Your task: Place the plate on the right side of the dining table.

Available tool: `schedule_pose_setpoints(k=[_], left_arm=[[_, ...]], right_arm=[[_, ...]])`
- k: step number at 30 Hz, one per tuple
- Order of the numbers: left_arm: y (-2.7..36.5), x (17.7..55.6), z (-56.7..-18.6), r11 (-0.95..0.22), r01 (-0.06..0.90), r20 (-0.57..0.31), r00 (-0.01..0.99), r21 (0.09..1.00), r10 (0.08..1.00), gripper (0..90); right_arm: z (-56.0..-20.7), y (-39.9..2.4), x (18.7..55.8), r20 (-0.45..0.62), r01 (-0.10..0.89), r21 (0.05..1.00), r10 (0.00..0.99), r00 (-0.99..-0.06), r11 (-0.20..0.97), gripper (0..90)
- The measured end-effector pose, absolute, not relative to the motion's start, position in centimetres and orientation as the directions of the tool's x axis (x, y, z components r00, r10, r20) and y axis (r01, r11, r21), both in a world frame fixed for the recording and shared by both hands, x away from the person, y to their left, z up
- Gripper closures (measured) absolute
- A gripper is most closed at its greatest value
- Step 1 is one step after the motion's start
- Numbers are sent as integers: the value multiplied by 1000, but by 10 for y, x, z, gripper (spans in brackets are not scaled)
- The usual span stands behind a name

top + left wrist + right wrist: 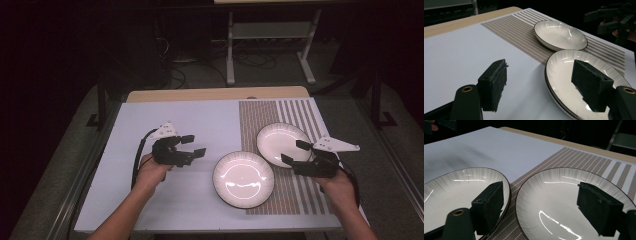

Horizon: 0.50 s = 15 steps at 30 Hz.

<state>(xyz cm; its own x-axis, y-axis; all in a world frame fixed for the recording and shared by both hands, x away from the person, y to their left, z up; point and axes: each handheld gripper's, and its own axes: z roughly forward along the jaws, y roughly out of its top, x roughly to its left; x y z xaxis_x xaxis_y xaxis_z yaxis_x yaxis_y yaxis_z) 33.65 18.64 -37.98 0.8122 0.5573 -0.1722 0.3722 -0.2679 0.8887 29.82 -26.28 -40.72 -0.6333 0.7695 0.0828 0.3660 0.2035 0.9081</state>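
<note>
Judging from both plates lying free on the desk (165, 115), we have the near plate (243, 179) just beside the far plate (283, 144) on the striped mat (300, 112), left gripper (194, 145) and right gripper (295, 152) spread empty, stacking seemingly remaining.

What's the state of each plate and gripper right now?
near plate: flat on the table, empty, partly on the striped mat, not held
far plate: flat on the striped mat, empty, not held, close beside the near plate
left gripper: open, nothing between the jaws, left of the near plate
right gripper: open, nothing gripped, at the far plate's right edge
</note>
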Motion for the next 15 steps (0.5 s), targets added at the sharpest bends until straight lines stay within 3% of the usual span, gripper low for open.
schedule_pose_setpoints(k=[15], left_arm=[[238, 309, -385, -301, 320, -117, 836, 898, 536, 245]], right_arm=[[-405, -267, 289, 110, 367, 913, 761, -640, 177, 181]])
